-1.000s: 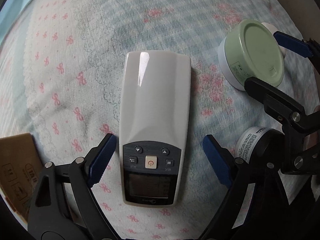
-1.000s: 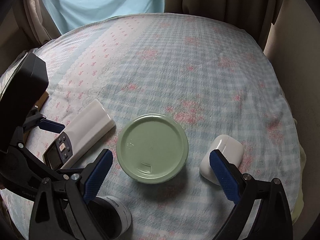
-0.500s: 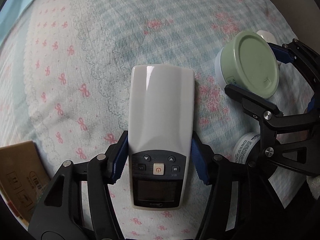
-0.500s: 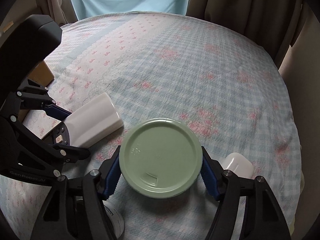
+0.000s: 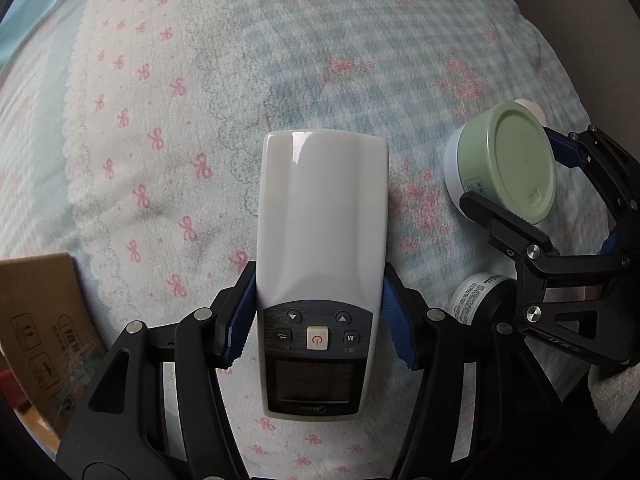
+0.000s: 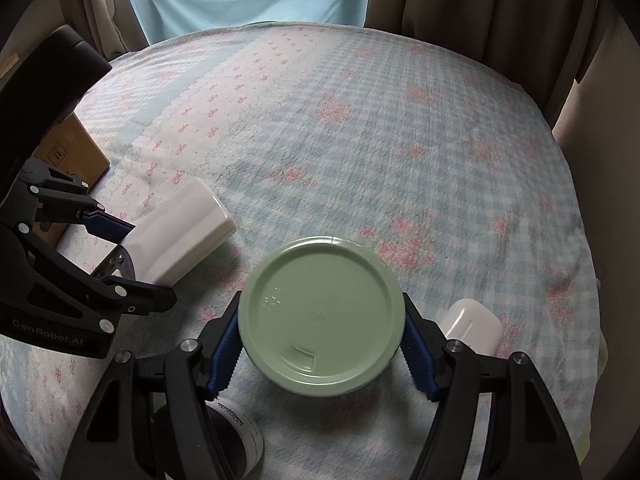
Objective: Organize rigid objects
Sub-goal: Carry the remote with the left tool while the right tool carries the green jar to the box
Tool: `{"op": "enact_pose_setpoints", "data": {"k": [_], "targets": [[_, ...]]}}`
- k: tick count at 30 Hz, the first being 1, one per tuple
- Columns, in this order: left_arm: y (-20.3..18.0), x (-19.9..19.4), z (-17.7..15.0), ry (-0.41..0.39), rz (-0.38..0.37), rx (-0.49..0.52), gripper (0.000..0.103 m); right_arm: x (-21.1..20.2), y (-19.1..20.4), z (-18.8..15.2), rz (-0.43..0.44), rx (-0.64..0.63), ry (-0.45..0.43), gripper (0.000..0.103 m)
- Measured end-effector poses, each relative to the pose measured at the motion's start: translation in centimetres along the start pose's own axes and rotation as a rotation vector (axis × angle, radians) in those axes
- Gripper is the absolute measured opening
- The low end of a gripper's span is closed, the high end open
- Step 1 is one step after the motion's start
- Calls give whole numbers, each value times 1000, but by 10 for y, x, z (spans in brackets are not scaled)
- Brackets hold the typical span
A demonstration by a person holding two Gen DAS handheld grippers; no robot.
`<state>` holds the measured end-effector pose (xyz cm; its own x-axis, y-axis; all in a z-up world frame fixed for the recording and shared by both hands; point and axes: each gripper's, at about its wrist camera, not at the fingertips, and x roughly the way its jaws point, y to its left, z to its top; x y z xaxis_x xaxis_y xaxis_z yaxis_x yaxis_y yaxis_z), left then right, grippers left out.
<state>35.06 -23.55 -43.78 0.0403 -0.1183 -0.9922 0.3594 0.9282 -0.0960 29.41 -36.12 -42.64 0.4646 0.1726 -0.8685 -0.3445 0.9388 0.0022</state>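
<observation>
On a patterned bedspread [image 6: 400,128], the left gripper [image 5: 318,320] clamps a white remote [image 5: 322,240] at six o'clock. The right gripper [image 6: 320,344] squeezes a green-lidded tub [image 6: 320,312], centre. Lift both straight up, level, keeping clear of the white case [image 6: 472,326] at three o'clock.

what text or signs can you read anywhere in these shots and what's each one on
"Midea": remote, below its screen, seen upside down.
"M": remote button; power symbol on the middle button; arrows on three others.
"GenRobot.AI": left gripper body.
Cardboard box: handling pictograms; its characters are too blurred to read.
Small jar: label print too small to read.
Green lid: embossed marks, unreadable.
</observation>
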Motion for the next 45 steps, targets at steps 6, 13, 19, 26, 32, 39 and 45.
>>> {"op": "enact_pose_setpoints", "data": {"k": [6,13,19,26,32,39,45], "targets": [[24,-28,5,-41,-18,-51,55,-18,6,9,6,13,-12,66],[40,-76,-7,-98,-32,-100,55,-55,14,25,7,18,-45,66],[23,-119,-32,-168,-44,-140,55,-101,27,41,-21,8,-62,66],[36,-176,-59,-258,-69,-202,55,-157,45,64,-71,42,-85,66],[67,-230,-94,-344,-96,-256,55,-206,83,93,-63,50,-131,66],[131,-279,-142,-411,-121,-293,55,-250,150,119,-28,92,-145,66],[202,-296,-177,-419,-119,-293,55,-254,206,136,8,200,-135,66]]}}
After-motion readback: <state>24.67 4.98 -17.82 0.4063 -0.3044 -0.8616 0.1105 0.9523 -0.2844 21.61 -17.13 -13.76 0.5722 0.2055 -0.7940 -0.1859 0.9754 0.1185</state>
